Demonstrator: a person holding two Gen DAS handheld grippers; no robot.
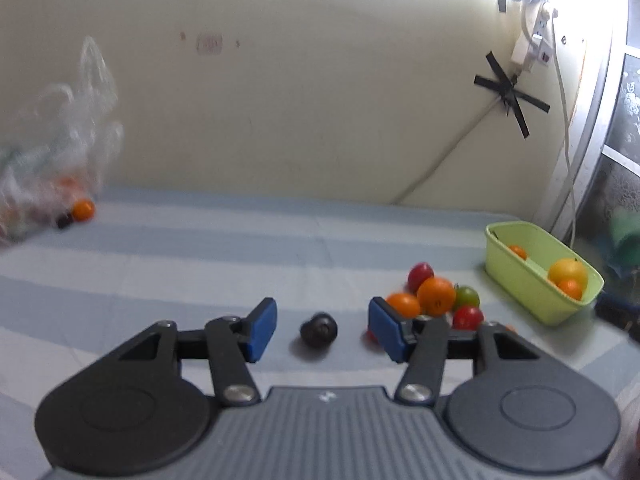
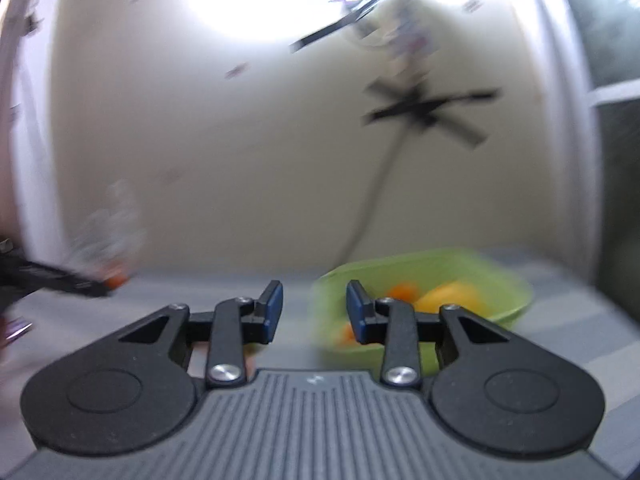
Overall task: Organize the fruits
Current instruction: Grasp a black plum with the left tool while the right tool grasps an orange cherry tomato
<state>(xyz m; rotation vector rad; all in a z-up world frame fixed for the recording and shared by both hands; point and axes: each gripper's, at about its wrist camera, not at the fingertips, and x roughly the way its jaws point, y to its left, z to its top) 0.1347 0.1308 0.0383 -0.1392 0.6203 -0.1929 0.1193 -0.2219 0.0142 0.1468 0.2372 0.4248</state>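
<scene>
In the left wrist view my left gripper (image 1: 322, 315) is open just above the striped cloth. A small dark round fruit (image 1: 319, 329) lies between its blue pads (image 1: 262, 330), touching neither. Right of it sits a cluster: red tomatoes (image 1: 421, 275), an orange fruit (image 1: 437, 296), a green one (image 1: 467, 296). A light green basket (image 1: 520, 229) at the right holds a yellow fruit (image 1: 568, 271) and small orange ones. In the blurred right wrist view my right gripper (image 2: 314, 305) is open and empty, just in front of the green basket (image 2: 504, 280).
A clear plastic bag (image 1: 52, 152) with more fruit lies at the far left by the wall, with an orange fruit (image 1: 83, 209) and a dark one (image 1: 64, 221) beside it. A power strip (image 1: 528, 46) and its cable hang on the wall. A blurred dark shape (image 2: 60, 280) crosses the right view's left edge.
</scene>
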